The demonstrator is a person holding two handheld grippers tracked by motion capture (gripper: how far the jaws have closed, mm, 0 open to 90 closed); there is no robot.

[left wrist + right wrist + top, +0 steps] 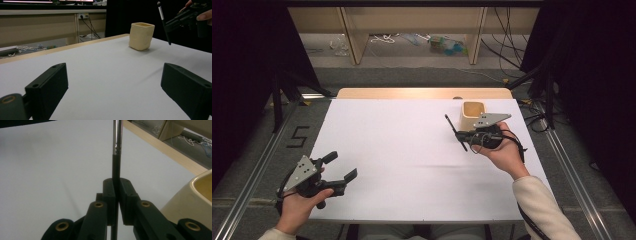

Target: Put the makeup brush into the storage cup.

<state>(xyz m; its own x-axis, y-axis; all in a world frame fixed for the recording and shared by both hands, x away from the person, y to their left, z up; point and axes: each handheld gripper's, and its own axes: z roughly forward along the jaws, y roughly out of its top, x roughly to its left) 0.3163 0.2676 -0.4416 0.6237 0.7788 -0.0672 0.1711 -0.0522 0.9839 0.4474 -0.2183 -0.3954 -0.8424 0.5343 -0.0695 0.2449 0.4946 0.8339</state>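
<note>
My right gripper (463, 137) is shut on a thin black pen (451, 125) with a silver band, held just above the white table (412, 150) at the right. In the right gripper view the pen (117, 140) runs straight up between the closed jaws of my right gripper (117, 187). A cream cup (473, 112) stands upright just behind that gripper, with its rim (197, 195) close on the right. My left gripper (343, 165) rests at the front left, open and empty. The left gripper view looks between its spread jaws (115, 82) to the cup (141, 36) and the pen (163, 22).
A wooden strip (422, 93) borders the table's far edge. Beyond it are shelf legs (354, 45), loose cables (507, 55) and clutter on the floor. Metal rails (569, 170) run along both sides of the table. Dark curtains hang left and right.
</note>
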